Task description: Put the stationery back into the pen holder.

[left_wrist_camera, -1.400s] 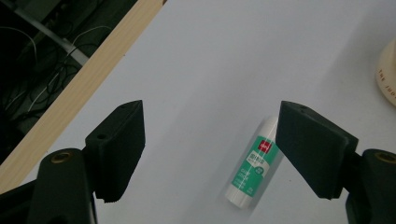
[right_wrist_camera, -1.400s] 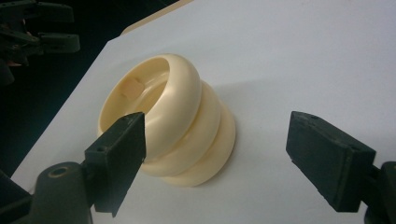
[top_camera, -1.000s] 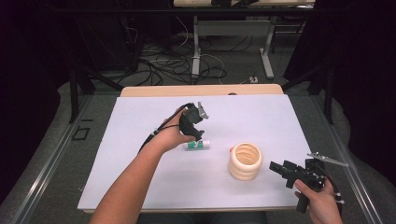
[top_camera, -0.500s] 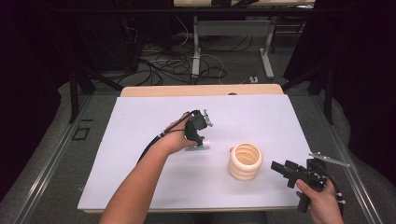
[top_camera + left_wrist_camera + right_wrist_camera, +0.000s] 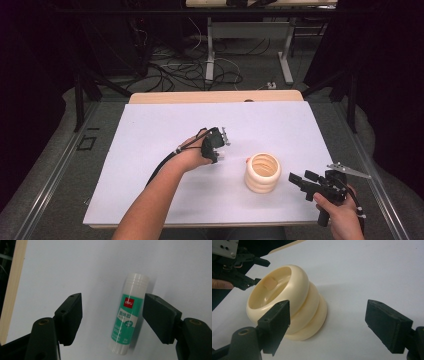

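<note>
the left gripper [image 5: 112, 315] hangs over a glue stick [image 5: 128, 317] that lies flat on the white table [image 5: 150, 135], a little to the left of the cream ribbed cup [image 5: 263, 173] in the high view. its jaws have just been closing and now bracket the tube – one jaw looks right against its side, or nearly so, the other stands apart with bare table between – so nothing is pinched yet.

the stick is probably light, with a rigid, smooth plastic shell; being round, it can roll or squirt out of a lopsided squeeze. the best hold looks to be across the labelled green middle, both jaws square to the long axis, away from the white cap end, which could pull off. a modest squeeze should do – the shell won't crush easily, but glossy plastic against hard jaws may slip if tilted.

the right gripper [image 5: 327, 325] rests at the table's right edge in the high view, jaws spread wide and empty, pointing toward the cup.
</note>
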The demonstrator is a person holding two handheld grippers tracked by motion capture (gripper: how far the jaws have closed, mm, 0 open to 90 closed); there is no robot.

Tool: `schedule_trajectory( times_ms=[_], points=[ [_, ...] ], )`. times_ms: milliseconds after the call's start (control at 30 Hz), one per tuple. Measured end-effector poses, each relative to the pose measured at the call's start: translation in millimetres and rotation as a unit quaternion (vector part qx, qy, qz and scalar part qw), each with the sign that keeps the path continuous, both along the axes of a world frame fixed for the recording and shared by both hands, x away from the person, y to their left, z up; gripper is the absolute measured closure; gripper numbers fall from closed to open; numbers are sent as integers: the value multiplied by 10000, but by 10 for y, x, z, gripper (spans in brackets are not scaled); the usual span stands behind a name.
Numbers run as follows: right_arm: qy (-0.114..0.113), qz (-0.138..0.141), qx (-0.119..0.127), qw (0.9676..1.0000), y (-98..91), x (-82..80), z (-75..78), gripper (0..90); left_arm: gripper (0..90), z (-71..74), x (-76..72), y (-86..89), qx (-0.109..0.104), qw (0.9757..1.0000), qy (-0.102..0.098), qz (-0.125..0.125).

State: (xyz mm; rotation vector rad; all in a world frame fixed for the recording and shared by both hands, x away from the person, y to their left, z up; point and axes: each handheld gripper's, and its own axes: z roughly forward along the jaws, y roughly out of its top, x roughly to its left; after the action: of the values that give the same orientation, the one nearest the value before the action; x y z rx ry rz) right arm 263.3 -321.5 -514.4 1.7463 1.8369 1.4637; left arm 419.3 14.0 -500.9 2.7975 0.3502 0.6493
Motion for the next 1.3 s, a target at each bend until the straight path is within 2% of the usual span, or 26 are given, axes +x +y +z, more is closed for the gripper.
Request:
schedule_trajectory(
  times_ms=[33,100,133,300,333,400,433,900,1067,1133,1233,1300],
  points=[
    [85,24,12,10000,7,-2,-6,195,335,-6,3,-14,79,10000,2,-16],
    [49,-12,17,10000,19,0,-30,196,349,-18,7,-25,97,9999,0,-36],
    [-2,89,-57,9999,1,4,-41,195,354,-51,10,-47,114,9999,29,-53],
    [60,40,-122,9999,0,-5,-29,196,358,-109,1,-74,268,9995,84,-144],
    [64,34,-38,10000,6,-4,-33,195,358,-115,-1,-78,323,9993,75,-160],
    [84,18,-44,10000,3,-3,-35,195,366,-124,-5,-81,359,9991,97,-181],
    [67,18,-27,10000,-4,-1,-44,195,372,-135,-7,-88,443,9987,105,-238],
    [83,-20,-97,9999,-6,0,-52,195,399,-207,-35,-132,669,9969,87,-393],
    [66,-20,-14,10000,-3,3,-62,195,409,-249,-37,-146,764,9962,89,-416],
    [184,3,36,9998,2,-3,-53,195,410,-267,-36,-154,839,9955,73,-424],
    [91,-22,-46,9999,-12,4,-62,195,426,-282,-30,-166,861,9953,103,-442],
    [124,-46,-3,9999,-6,1,-59,196,435,-279,-28,-170,875,9951,122,-436]
  ],
)
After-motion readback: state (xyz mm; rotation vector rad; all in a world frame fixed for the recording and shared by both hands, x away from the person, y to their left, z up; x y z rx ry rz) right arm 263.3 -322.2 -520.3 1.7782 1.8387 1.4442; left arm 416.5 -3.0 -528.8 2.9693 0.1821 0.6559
